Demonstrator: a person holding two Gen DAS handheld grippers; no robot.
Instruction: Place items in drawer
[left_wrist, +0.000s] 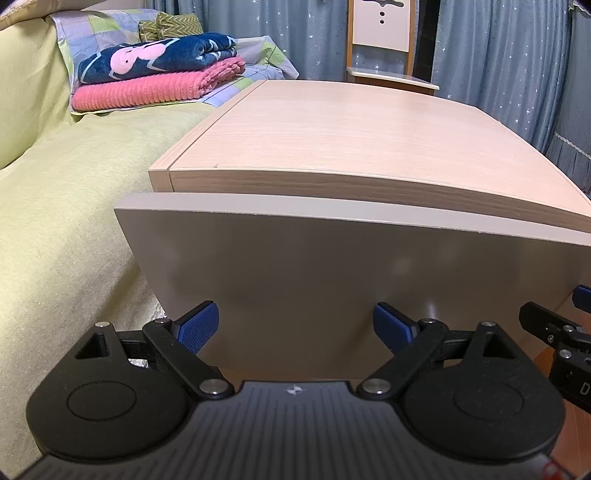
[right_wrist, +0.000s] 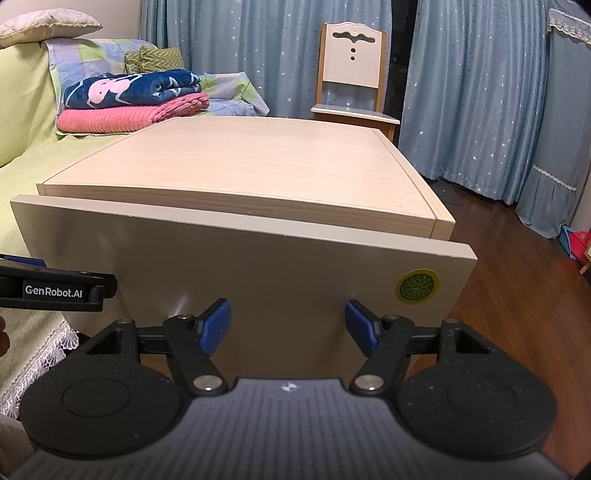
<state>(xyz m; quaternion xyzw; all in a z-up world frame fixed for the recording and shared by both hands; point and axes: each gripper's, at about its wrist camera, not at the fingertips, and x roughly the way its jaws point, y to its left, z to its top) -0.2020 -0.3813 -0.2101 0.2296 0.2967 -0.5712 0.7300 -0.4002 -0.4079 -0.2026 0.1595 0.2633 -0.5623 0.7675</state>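
While both grippers face the drawer front (left_wrist: 332, 280), each stands spread and empty.
Left gripper (left_wrist: 295, 328) and right gripper (right_wrist: 288, 326) sit low near its bottom edge (drawer barely ajar, contents hidden).

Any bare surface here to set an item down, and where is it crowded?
The cabinet top is bare, bordered by the bed and the drawer front. Crowded: the folded blankets on the bed, and both open grippers, left and right, facing the drawer front.
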